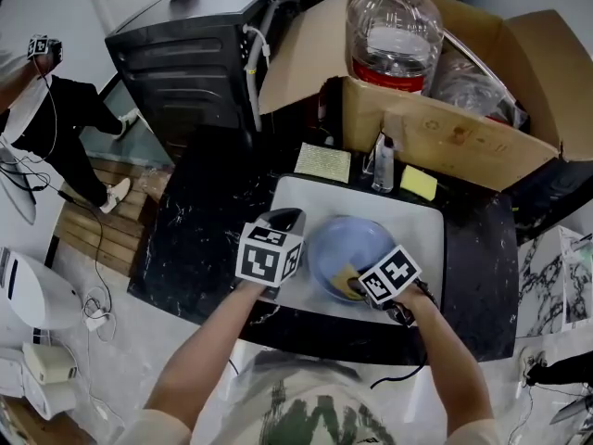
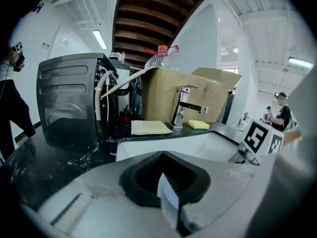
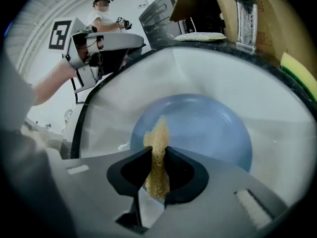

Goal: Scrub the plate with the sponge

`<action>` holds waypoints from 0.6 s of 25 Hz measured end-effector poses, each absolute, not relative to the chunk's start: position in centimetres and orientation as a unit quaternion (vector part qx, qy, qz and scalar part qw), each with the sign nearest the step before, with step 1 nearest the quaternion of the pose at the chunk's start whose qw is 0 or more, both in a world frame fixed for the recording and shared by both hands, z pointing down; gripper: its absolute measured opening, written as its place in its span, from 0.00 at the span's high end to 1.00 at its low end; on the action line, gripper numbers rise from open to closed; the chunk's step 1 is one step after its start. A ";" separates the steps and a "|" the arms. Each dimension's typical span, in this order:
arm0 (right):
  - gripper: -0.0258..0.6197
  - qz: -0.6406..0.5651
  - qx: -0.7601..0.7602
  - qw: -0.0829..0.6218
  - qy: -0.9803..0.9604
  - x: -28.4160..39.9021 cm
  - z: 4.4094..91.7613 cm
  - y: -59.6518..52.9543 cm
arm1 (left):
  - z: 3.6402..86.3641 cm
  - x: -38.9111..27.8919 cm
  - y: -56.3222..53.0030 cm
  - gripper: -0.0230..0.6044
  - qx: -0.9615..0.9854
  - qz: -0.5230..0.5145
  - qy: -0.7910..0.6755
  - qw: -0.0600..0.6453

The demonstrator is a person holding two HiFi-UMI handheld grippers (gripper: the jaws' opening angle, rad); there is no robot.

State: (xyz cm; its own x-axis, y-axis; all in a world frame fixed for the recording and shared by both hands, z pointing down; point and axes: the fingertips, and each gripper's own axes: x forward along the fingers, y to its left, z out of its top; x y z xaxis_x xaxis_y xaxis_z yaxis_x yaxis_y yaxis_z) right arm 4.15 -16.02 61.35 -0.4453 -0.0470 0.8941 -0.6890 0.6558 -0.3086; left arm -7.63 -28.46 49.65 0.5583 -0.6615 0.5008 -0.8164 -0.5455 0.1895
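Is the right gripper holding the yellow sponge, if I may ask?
Yes: right gripper shut on yellow sponge, pinched between its jaws.

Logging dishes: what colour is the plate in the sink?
Light blue plate; clearest in right gripper view.

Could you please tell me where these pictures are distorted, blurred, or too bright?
Head view: sharp, evenly lit, little distortion. Left gripper view: strong fisheye with dark corners; the body of the left tool near the lens is soft, and a ceiling lamp glows bright. Right gripper view: also fisheye; the sponge in the right tool is fairly sharp, and the plate behind it looks hazy.
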 end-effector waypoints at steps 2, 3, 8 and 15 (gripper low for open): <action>0.84 0.340 0.224 0.467 -0.785 3.1 61.2 -16.1 | 49.6 -7.7 -28.5 0.96 0.858 0.189 -0.431 0.205; 0.84 0.340 0.219 0.465 -0.788 2.6 61.1 -16.1 | 49.6 -7.8 -28.6 0.96 0.858 0.189 -0.431 0.205; 0.84 0.339 0.207 0.458 -0.795 0.8 61.2 -17.0 | 49.5 -8.0 -28.7 0.96 0.857 0.188 -0.434 0.203; 0.84 0.338 0.221 0.451 -0.796 -0.7 62.1 -19.7 | 49.3 -8.8 -28.7 0.96 0.855 0.190 -0.439 0.202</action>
